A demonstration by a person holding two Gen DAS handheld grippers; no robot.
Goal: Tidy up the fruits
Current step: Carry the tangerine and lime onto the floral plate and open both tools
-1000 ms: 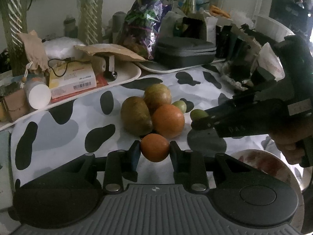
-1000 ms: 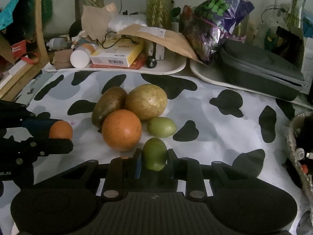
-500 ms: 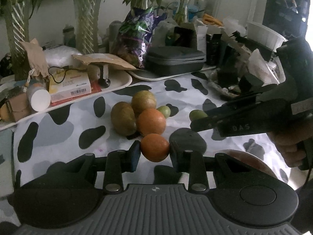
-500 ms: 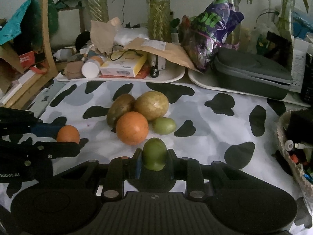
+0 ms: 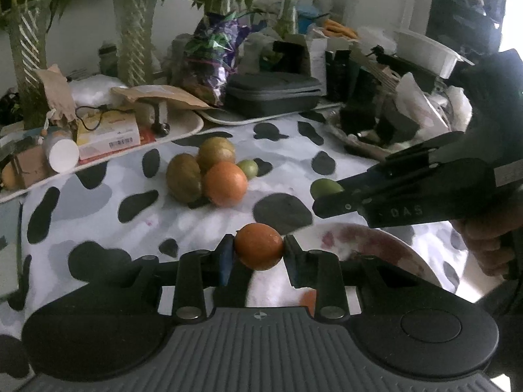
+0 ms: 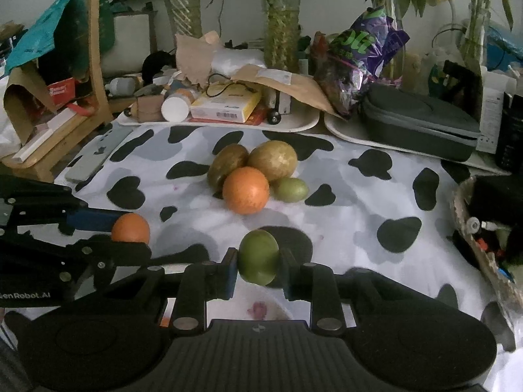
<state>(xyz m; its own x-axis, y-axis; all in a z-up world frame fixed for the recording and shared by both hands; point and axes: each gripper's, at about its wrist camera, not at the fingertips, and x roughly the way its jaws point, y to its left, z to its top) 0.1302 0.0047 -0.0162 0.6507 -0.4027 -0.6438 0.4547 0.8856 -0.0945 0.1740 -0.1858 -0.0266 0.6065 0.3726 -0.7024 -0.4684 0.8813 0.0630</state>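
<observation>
Since the earlier frames both of my grippers had pulled back and risen from the heap of fruit, so the heap sat farther off and smaller in both views, and a plate [image 5: 389,245] that had only peeped in at the lower right of the left view now lay below and just right of my left gripper [image 5: 259,251].

The cow-patterned tablecloth [image 6: 353,196] covered the table, with two trays of clutter along its far edge. The trays had not shifted. The plate was pale with reddish marks, and a bit of something orange showed on it behind the left gripper's right finger, too hidden for me to name.

The heap kept its shape: two brownish fruits [image 6: 273,160] touching at the back, a large orange [image 6: 246,190] in front against both, and a small green fruit [image 6: 290,189] just right of the orange.

My left gripper was pinching a small orange [image 5: 259,251] between its pads, clear of the cloth, as it had been a second before. My right gripper [image 6: 258,257] was clamped on a green fruit [image 6: 258,257], also lifted off the cloth, its grip unchanged. In the left view a hand [image 5: 487,245] showed under the right gripper's body.
</observation>
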